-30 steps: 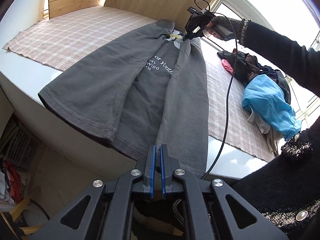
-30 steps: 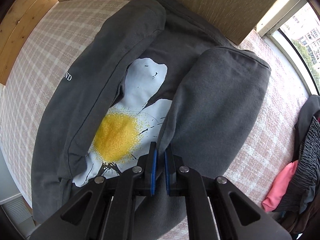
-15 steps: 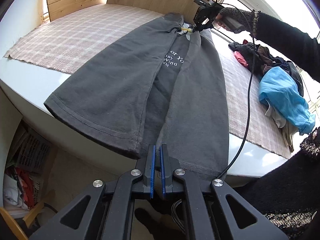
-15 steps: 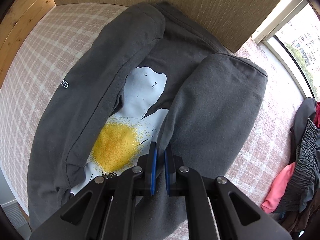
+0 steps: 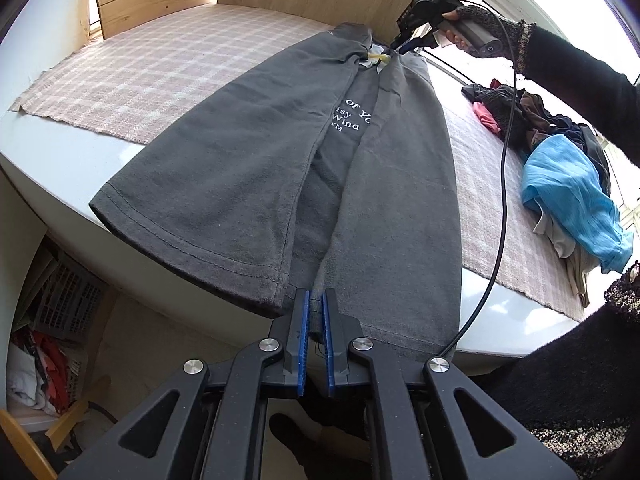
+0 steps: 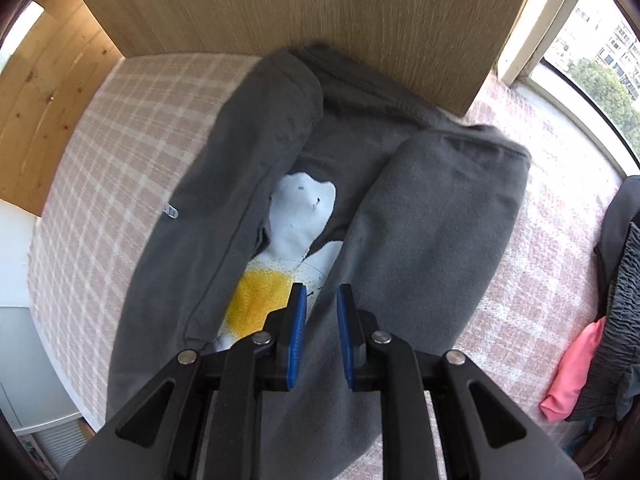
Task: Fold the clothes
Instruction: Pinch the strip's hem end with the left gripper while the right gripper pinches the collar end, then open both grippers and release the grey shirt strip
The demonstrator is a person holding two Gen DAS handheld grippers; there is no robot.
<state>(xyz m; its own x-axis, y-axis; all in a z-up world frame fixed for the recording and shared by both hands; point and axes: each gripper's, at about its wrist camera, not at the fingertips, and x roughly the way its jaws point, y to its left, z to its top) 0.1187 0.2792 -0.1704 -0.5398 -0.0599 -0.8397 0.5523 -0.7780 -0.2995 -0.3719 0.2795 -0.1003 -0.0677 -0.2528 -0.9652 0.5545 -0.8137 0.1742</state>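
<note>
At six o'clock, left gripper [image 5: 315, 316] still clenching grey shirt [image 5: 256, 160] hem; right gripper [image 6: 321, 320] now released, parting over the fold; bare checked cloth [image 5: 152, 76] lying at ten o'clock.

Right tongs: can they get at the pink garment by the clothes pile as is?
Likely yes: the right tongs are open, and the pink cloth garment lies exposed at the dark clothes pile's edge, with only pink checked cloth between.
</note>
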